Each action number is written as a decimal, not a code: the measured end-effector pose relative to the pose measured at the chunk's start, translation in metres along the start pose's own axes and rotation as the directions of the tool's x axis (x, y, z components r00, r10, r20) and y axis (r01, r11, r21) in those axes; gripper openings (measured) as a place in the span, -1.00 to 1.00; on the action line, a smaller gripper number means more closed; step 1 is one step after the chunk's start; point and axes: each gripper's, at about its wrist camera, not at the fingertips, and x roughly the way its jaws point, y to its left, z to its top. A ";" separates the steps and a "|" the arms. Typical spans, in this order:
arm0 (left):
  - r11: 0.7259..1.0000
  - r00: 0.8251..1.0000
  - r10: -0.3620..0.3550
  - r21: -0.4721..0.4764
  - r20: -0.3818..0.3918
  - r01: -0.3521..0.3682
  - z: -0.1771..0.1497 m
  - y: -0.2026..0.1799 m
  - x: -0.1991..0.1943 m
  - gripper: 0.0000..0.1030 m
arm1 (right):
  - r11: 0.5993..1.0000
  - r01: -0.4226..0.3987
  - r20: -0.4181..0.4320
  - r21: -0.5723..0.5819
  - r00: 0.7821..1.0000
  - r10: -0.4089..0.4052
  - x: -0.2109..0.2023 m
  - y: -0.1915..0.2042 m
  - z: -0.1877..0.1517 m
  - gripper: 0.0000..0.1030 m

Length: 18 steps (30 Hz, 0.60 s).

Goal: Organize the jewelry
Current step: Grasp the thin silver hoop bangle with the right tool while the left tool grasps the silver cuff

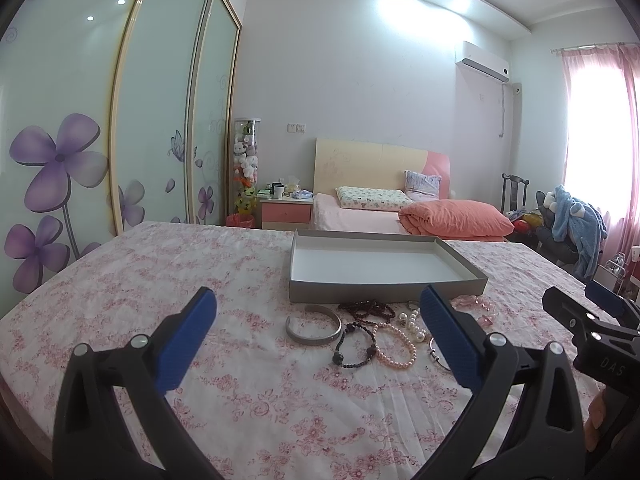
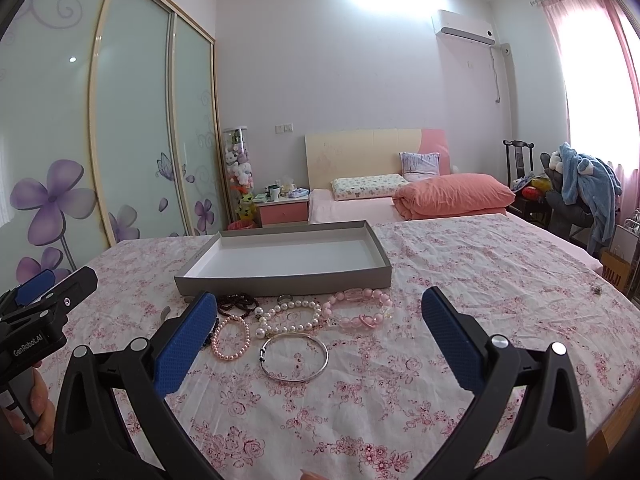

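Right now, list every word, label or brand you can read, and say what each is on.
"GenRobot.AI": on the left gripper body, seen from the right wrist.
"DAS": on the right gripper body, seen from the left wrist; it may be part of a longer word.
"MUJI": on the brown box at the far right; partly cut off, so not certain.
Air conditioner badge: too small to read.
Tray and jewelry: no text visible.
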 end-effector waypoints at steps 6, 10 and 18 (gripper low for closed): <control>1.000 0.997 0.029 0.003 -0.066 -0.029 -0.008 0.005 0.017 0.92 | 1.000 -0.023 -0.086 -0.019 0.996 0.021 0.020 0.005 -0.005 0.97; 0.999 0.988 0.038 0.001 -0.152 -0.038 -0.007 0.012 0.035 0.92 | 0.997 -0.047 -0.226 -0.062 0.974 0.031 0.045 0.009 -0.010 0.97; 1.000 0.950 0.020 -0.005 -0.311 -0.022 -0.010 0.023 0.069 0.92 | 0.993 -0.111 -0.503 -0.034 0.860 0.079 0.097 0.009 -0.026 0.94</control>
